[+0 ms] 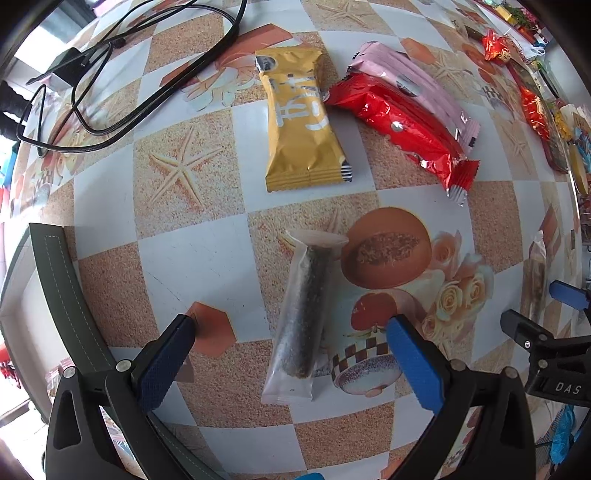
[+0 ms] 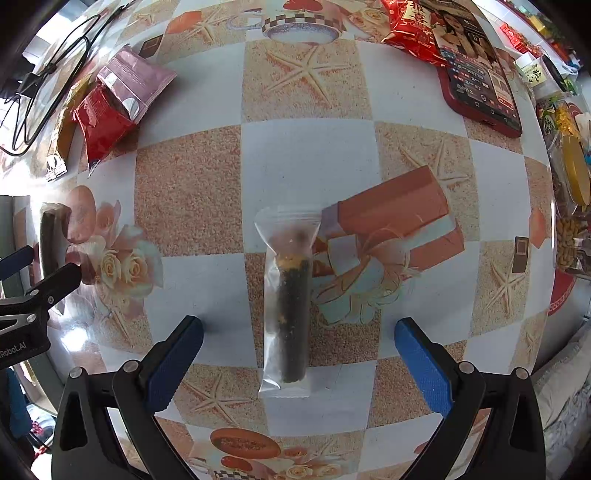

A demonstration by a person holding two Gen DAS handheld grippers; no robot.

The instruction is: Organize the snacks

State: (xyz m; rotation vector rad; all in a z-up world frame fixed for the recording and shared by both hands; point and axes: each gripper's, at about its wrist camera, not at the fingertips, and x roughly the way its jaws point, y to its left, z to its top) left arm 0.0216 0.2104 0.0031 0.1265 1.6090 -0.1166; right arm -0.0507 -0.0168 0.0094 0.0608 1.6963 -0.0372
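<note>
In the left wrist view a clear pouch with a dark roll lies between the open fingers of my left gripper. Beyond it lie a yellow packet, a red packet and a pink packet partly under the red one. In the right wrist view a second clear pouch with a dark roll lies between the open fingers of my right gripper. The red packet and pink packet show at the upper left there. Both grippers are empty.
Black cables lie at the table's far left. A red phone and a red snack bag lie at the far right. More snacks and jars crowd the right edge. The table has a patterned checkered cover.
</note>
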